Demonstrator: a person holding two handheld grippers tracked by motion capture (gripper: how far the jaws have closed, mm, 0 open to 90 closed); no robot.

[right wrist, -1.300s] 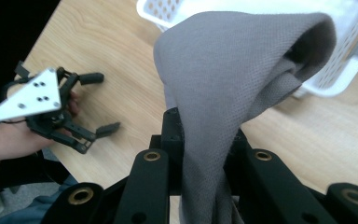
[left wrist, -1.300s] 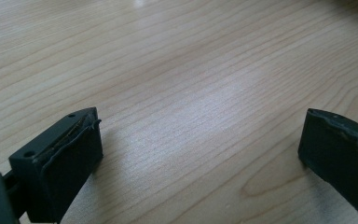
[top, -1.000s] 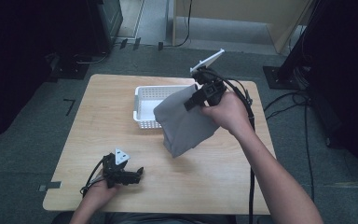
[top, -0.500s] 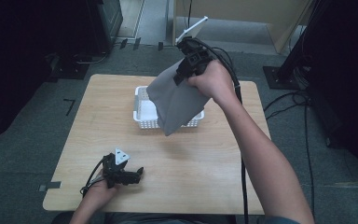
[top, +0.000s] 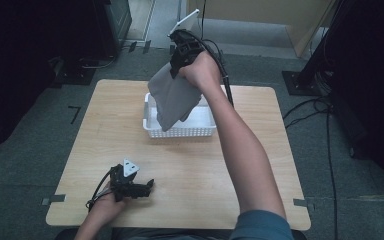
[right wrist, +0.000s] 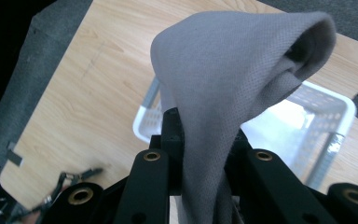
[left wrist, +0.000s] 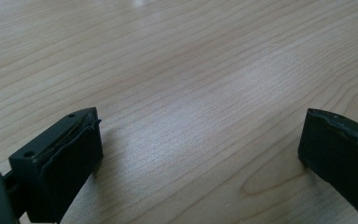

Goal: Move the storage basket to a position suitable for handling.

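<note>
A grey cloth hangs from my right gripper, which is shut on its top edge and held high over the far side of the table. The cloth's lower end dangles over a white perforated basket at the table's far middle. In the right gripper view the cloth drapes between the jaws, with the basket below it. My left gripper rests on the wooden table near the front left edge, held by a hand. Its jaws stand wide apart over bare wood, nothing between them.
A black cable trails along the right forearm from the gripper. Dark stands and cables sit on the grey floor around the table. Tape marks lie at the table's front corners.
My right gripper has carried the grey cloth up and toward the far left, from in front of the basket to over it. The left gripper has stayed put.
</note>
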